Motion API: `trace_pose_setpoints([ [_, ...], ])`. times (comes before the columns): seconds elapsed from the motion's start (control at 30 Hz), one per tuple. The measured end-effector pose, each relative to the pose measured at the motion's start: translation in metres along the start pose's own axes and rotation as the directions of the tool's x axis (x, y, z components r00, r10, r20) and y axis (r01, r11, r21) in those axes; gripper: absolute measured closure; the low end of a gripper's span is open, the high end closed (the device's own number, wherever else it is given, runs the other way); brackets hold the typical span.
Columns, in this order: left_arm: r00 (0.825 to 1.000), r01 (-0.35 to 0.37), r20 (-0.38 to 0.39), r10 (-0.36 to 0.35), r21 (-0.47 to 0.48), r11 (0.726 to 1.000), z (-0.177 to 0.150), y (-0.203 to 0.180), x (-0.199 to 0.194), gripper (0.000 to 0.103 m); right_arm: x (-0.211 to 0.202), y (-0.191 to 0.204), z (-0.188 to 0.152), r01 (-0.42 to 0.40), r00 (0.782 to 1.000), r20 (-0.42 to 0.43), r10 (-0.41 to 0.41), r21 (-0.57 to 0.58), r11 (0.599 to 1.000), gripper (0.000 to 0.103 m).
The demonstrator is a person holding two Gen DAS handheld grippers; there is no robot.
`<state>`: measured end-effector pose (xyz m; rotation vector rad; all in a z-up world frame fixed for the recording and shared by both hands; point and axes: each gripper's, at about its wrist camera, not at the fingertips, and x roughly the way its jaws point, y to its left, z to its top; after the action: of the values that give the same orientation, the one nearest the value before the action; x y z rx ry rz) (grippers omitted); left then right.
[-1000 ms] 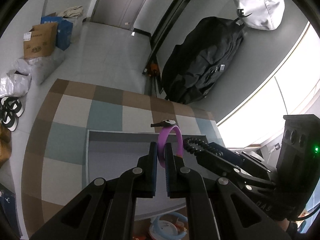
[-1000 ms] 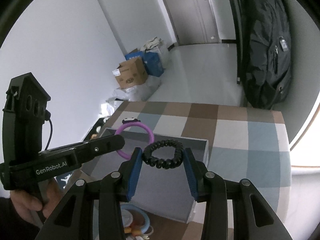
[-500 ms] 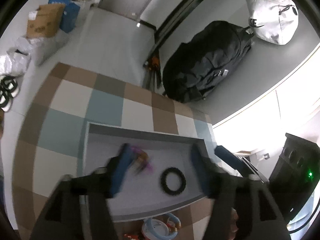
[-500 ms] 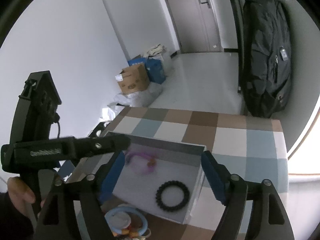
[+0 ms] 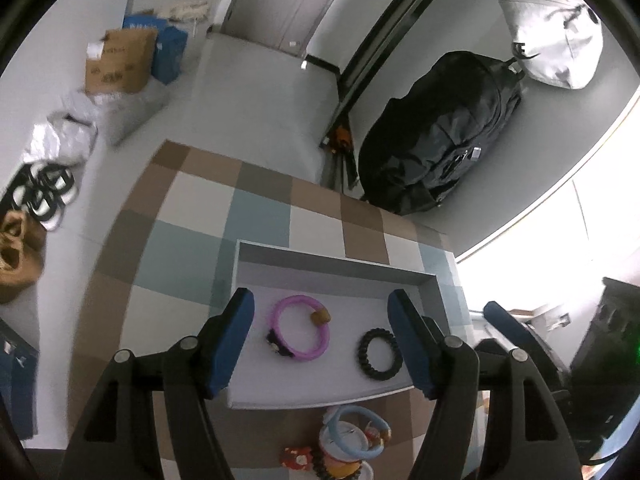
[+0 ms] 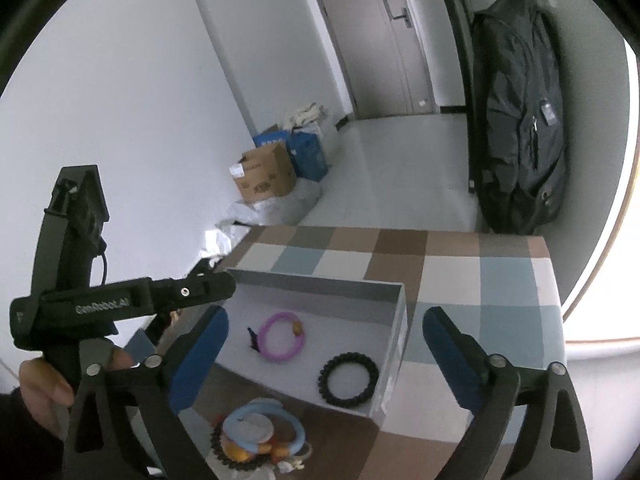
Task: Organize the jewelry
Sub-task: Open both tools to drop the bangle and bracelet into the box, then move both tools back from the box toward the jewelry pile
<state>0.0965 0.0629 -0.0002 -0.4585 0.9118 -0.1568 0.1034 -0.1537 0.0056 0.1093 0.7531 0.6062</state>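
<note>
A grey open box (image 5: 336,270) (image 6: 394,344) sits on a checkered table. A purple bracelet (image 5: 300,333) (image 6: 280,337) with a brown bead and a black coiled bracelet (image 5: 379,354) (image 6: 348,378) lie flat inside it. My left gripper (image 5: 322,344) is open and empty, held above the box. My right gripper (image 6: 326,360) is open and empty, also above the box. A pile of more jewelry with a light-blue ring (image 5: 352,440) (image 6: 260,434) lies on the table in front of the box.
The left gripper's body and the hand that holds it show in the right wrist view (image 6: 120,304). A black backpack (image 5: 440,136) (image 6: 520,120) hangs by the wall beyond the table. Cardboard boxes (image 5: 120,60) and bags lie on the floor.
Both grippers opened and pulled back upward. The purple bracelet dropped from the left gripper and the black one from the right; both now lie in the box.
</note>
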Motion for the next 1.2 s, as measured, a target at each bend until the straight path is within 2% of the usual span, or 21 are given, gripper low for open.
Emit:
trace_pose_setpoints([
  [0.13, 0.996, -0.059, 0.066, 0.054, 0.063, 0.996, -0.007, -0.009, -0.013, 0.038, -0.012, 0.007, -0.007, -0.001, 1.000, 0.015, 0.001, -0.007, 1.000, 0.000],
  [0.27, 0.986, -0.124, 0.131, 0.107, 0.133, 0.983, -0.018, -0.019, -0.025, 0.037, -0.023, 0.012, -0.017, 0.002, 1.000, 0.021, -0.002, -0.012, 1.000, 0.000],
  [0.3, 0.984, -0.130, 0.137, 0.111, 0.141, 0.981, -0.020, -0.019, -0.027, 0.036, -0.027, 0.013, -0.020, 0.005, 1.000, 0.026, -0.004, -0.012, 1.000, 0.000],
  [0.37, 0.980, -0.150, 0.152, 0.127, 0.146, 0.978, -0.028, -0.019, -0.032, 0.026, -0.034, 0.014, -0.025, 0.007, 0.999, 0.032, -0.007, -0.009, 1.000, 0.000],
  [0.43, 0.979, -0.153, 0.159, 0.129, 0.143, 0.978, -0.034, -0.019, -0.036, 0.022, -0.039, 0.014, -0.032, 0.012, 0.999, 0.034, -0.012, -0.006, 1.000, 0.000],
  [0.63, 0.981, -0.152, 0.142, 0.136, 0.113, 0.982, -0.050, -0.013, -0.043, 0.021, -0.047, 0.014, -0.050, 0.020, 0.999, 0.026, -0.019, -0.018, 1.000, 0.000],
  [0.83, 0.989, -0.134, 0.071, 0.126, 0.120, 0.984, -0.066, -0.013, -0.040, 0.021, -0.052, 0.014, -0.062, 0.035, 0.999, 0.000, -0.035, -0.027, 0.999, 0.000],
  [1.03, 0.995, -0.102, -0.012, 0.103, 0.054, 0.993, -0.076, -0.002, -0.037, 0.021, -0.047, 0.025, -0.079, 0.017, 0.998, -0.059, -0.022, -0.090, 0.996, 0.000],
  [1.2, 0.996, -0.083, -0.030, 0.084, 0.025, 0.996, -0.079, 0.000, -0.038, 0.021, -0.037, 0.027, -0.095, -0.007, 0.991, -0.137, -0.007, -0.104, 0.995, 0.000],
])
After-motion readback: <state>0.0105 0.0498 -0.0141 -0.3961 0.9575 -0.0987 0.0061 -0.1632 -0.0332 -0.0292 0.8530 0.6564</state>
